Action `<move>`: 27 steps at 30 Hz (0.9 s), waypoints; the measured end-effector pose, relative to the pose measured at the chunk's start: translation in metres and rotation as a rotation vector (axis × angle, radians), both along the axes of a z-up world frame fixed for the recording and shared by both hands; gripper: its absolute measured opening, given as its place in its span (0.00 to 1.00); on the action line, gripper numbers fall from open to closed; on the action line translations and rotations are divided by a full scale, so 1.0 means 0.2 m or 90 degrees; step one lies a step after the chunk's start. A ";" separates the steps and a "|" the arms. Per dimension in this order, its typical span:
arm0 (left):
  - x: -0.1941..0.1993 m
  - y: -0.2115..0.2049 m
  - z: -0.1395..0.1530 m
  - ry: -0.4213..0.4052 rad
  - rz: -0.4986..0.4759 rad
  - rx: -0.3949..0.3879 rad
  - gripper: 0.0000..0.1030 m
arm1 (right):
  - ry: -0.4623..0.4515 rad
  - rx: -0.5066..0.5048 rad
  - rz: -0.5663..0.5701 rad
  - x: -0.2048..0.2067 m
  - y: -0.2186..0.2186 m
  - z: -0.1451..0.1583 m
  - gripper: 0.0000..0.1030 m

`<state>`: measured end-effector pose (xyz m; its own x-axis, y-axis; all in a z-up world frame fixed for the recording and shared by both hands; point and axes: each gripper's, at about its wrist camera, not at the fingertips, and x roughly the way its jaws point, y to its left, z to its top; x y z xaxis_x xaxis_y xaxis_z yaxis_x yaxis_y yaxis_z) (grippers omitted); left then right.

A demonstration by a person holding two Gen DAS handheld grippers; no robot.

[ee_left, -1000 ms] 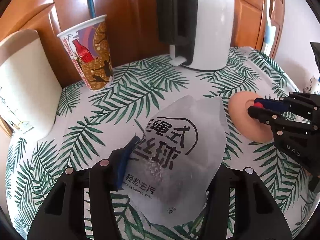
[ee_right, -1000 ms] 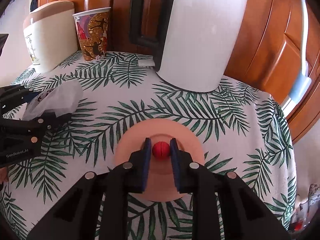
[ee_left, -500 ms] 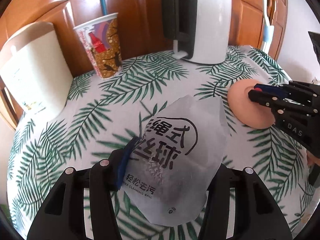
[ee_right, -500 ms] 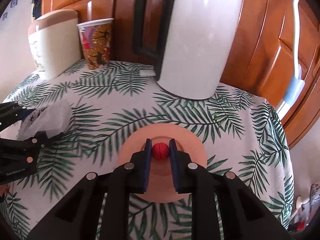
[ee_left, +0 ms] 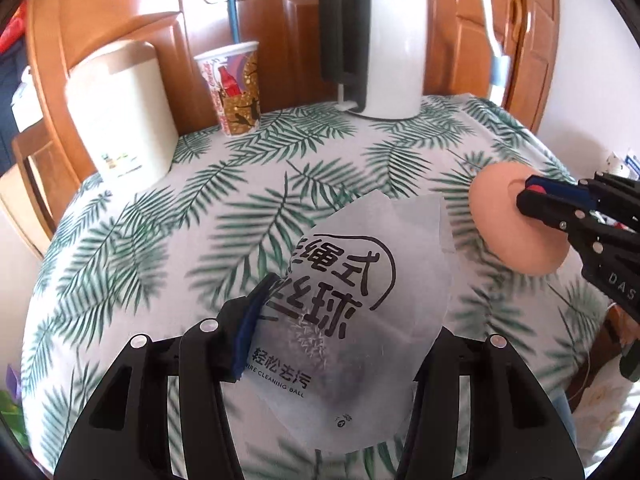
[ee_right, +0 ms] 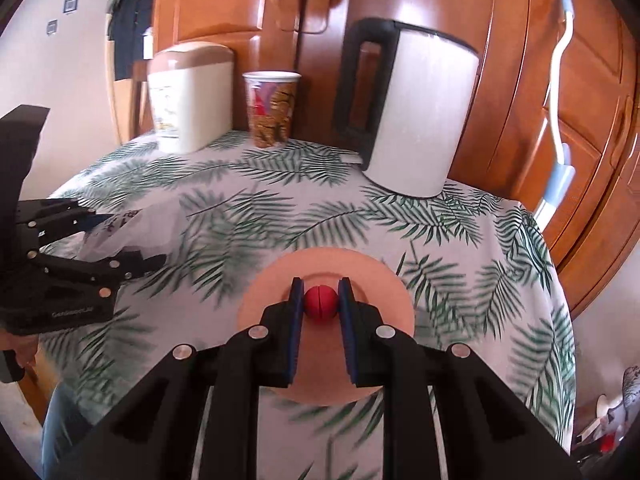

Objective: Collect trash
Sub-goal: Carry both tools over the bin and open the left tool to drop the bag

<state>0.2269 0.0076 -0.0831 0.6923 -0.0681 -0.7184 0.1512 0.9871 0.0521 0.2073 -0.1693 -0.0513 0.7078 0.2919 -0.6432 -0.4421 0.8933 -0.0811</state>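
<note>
Cleaning-ball wrapper (ee_left: 352, 320) pinched in left gripper (ee_left: 344, 344), blue pad (ee_left: 250, 332) of its left finger pressed on the film, other finger hidden behind the bag; held off the cloth, long axis running forward and slightly right from the claw; printed in black Chinese characters, partly readable as 绳式 / 丝球 / 轻松去污, then "WIRE CLEANING BALL" with first letters cut off by the pad; seen from right wrist as crumpled translucent film (ee_right: 120, 232) at far left.

Right gripper (ee_right: 320, 304) closed on red knob (ee_right: 320, 300) of peach disc lid (ee_right: 332, 328), both pads touching the knob; lid apparently clear of the tablecloth (ee_left: 280, 184), tilted in left view (ee_left: 504, 224); "DAS" readable on right gripper body, "GenRobot.AI" on left gripper body.

Key relation, as a judgement: lid likely belongs to the cream bin (ee_left: 120, 112) at far left rear, closed top in view, so fit uncertain; bin lies forward-left of the wrapper, left hand nearer; right hand well apart from it.

Farther back: Coca-Cola paper cup (ee_left: 234, 88) with bottle graphic, upright beside the bin; white kettle (ee_left: 380, 44) with black handle at rear centre; small illegible print low on bin; wooden cabinet doors (ee_left: 460, 20) behind.
</note>
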 end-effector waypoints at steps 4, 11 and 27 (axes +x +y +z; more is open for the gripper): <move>-0.21 -0.02 0.03 -0.012 -0.003 -0.003 0.49 | -0.007 0.011 0.016 -0.22 0.00 0.01 0.17; -0.56 -0.07 0.04 -0.019 -0.013 -0.001 0.49 | -0.014 0.025 0.048 -0.59 -0.02 0.00 0.17; -1.12 -0.15 -0.45 0.082 -0.034 -0.022 0.49 | 0.070 0.027 0.087 -1.12 -0.05 -0.40 0.17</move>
<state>0.0034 -0.0216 -0.1733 0.5891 -0.1281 -0.7978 0.2069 0.9784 -0.0043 -0.0165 -0.1797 -0.1308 0.5859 0.4090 -0.6996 -0.5635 0.8260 0.0110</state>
